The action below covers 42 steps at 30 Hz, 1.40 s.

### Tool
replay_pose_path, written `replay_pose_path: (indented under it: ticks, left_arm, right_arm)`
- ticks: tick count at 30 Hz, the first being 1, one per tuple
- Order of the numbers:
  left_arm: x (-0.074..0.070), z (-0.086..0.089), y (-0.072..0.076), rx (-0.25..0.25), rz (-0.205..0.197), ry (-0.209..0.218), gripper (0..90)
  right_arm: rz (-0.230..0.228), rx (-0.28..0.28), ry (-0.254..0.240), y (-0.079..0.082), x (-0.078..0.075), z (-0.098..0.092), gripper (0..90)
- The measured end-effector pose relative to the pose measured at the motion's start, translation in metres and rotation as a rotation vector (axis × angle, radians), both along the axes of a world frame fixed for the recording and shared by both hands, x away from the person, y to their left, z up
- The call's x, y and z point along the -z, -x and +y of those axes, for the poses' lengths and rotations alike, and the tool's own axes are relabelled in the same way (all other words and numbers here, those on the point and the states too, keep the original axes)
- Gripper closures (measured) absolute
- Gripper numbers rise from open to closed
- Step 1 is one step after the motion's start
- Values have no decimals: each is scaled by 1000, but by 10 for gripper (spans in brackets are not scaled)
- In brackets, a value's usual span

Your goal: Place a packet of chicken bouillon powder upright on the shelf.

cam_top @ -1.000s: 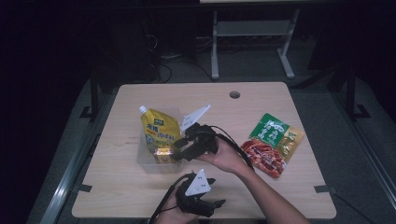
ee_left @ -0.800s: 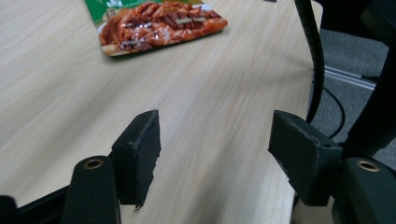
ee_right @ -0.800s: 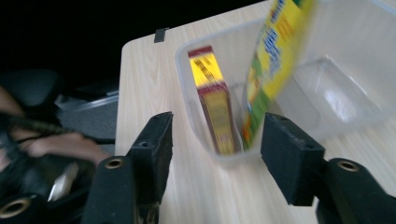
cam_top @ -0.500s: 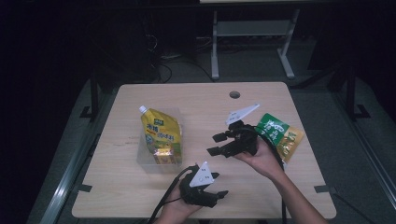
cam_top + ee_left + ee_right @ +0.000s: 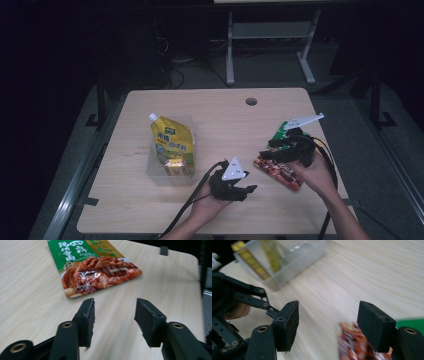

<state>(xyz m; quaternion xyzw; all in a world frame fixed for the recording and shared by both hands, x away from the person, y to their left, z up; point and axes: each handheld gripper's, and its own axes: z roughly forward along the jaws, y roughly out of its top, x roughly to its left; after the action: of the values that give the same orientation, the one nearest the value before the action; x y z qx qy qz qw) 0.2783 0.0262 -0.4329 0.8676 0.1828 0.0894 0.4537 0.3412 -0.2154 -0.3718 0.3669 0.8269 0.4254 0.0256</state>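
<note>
A yellow spouted pouch [image 5: 171,144] lies tilted in a clear plastic box [image 5: 152,170] on the left of the table. On the right, a green and red snack packet [image 5: 281,170] lies flat on the wood. My right gripper [image 5: 267,154] hovers open over the packet, and its red end [image 5: 354,346] shows below the jaws of the right gripper [image 5: 328,320]. My left gripper [image 5: 250,191] rests near the front edge, open and holding nothing. In its own view the left gripper [image 5: 115,312] points at the packet [image 5: 97,272], a short way ahead.
The wooden table [image 5: 220,115] has a round cable hole [image 5: 251,101] at the back. The right gripper view shows the box [image 5: 294,263] beyond bare wood and the other gripper [image 5: 239,300] at its left. Black cables trail off the front edge.
My right gripper has swung from the pouch and box across to the right and now hangs over the snack packet. The left gripper has barely shifted.
</note>
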Motion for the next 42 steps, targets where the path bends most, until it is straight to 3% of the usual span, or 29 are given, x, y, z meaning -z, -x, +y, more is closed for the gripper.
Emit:
replay_pose_path:
  ticks: [6, 10, 15, 22, 28, 34, 42]
  left_arm:
    - [8, -25, -22, 2, 18, -22, 561]
    - [11, -41, -37, -14, 32, -30, 640]
    - [14, -56, -52, -58, 15, -66, 740]
    - [24, -72, -71, -106, 42, -113, 812]
    - [33, -84, -75, -102, 78, -158, 785]
    - [33, -90, -75, -105, 63, -187, 793]
    - [33, -91, -75, -97, 60, -204, 811]
  right_arm:
    - [42, 139, 31, -4, 16, -35, 327]
    - [58, 214, 52, -7, 24, -54, 329]
    - [83, 322, 90, -11, 35, -76, 322]
    - [155, 463, 133, -15, 52, -99, 328]
    - [214, 563, 139, -22, 63, -115, 317]
    - [244, 632, 149, -29, 73, -125, 317]
    - [296, 687, 102, -32, 79, -135, 321]
